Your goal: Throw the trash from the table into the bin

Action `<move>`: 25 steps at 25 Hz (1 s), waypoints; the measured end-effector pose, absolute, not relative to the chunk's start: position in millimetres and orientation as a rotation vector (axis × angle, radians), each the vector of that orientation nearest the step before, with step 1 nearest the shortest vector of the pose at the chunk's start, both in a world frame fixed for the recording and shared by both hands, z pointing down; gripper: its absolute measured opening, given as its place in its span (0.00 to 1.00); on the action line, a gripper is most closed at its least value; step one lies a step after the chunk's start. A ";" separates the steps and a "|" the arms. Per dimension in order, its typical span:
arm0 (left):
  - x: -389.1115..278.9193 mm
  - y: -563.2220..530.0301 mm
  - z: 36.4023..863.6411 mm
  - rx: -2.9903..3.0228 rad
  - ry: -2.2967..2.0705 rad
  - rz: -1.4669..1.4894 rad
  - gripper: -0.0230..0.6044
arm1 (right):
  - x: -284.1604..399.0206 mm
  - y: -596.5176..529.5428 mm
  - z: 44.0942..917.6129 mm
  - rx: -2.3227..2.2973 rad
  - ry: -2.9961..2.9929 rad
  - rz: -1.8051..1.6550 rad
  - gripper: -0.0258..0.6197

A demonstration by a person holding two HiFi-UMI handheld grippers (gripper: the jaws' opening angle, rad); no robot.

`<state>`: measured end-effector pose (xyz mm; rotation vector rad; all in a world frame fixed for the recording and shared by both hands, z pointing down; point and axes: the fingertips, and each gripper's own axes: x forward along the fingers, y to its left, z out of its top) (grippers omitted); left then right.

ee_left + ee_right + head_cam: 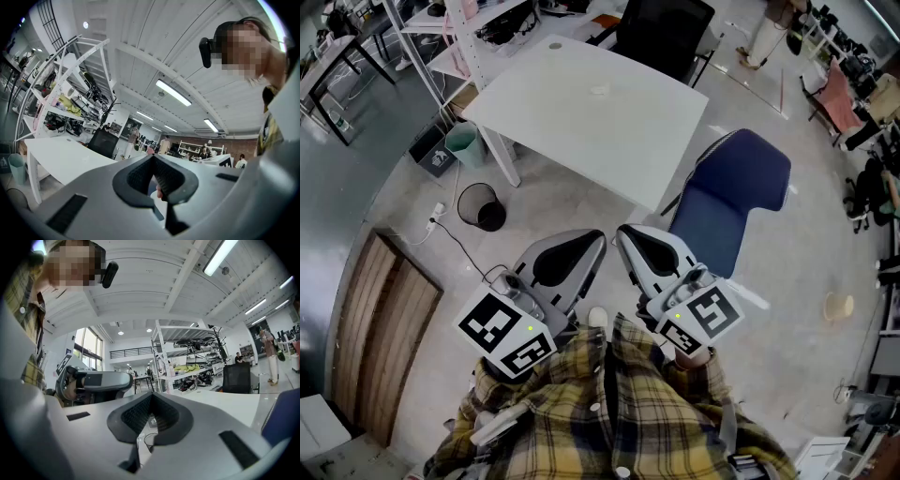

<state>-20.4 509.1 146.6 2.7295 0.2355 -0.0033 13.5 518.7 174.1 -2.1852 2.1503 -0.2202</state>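
Trash [599,90], a small pale scrap, lies alone near the middle of the white table [544,112], well apart from both claws. Below the table's near-left edge, on the floor [581,202], a black mesh bin [480,207] stands upright and open near a white table leg [502,157]. A teal bin [462,143] stands close by, near the table's left corner. A blue chair [736,192] sits at the table's near-right corner and a black chair [661,33] at its far side. In the foreground the left claw [596,238] and right claw [622,234] are held side by side and level, close to the person's plaid shirt [609,412], short of the table's edge and pointing towards it. The left gripper view shows the left claw's jaws closed tip to tip with nothing gripped, the table lying beyond them to the left. The right gripper view shows the right claw's jaws likewise pressed together and empty, with the table and white shelving [187,352] behind. Each claw carries a cube with square markers [506,333] at its rear
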 end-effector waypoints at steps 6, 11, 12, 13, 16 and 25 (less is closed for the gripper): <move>-16.7 512.7 144.4 2.734 0.243 -0.023 0.05 | 16.8 522.9 174.2 -2.180 2.152 -0.217 0.04; -13.1 522.2 147.1 2.730 0.229 -0.027 0.05 | 24.7 537.3 179.6 -2.176 2.131 -0.234 0.04; -12.0 523.7 148.6 2.730 0.222 -0.022 0.05 | 26.9 540.4 181.3 -2.175 2.127 -0.238 0.04; -10.9 524.6 150.3 2.731 0.214 -0.017 0.05 | 29.2 543.0 183.2 -2.173 2.125 -0.243 0.04; -9.8 523.4 155.7 2.737 0.180 -0.006 0.05 | 36.6 546.7 190.0 -2.162 2.123 -0.265 0.04; -1.3 470.2 171.2 2.727 0.099 0.008 0.05 | 57.9 506.7 209.6 -2.154 2.130 -0.329 0.04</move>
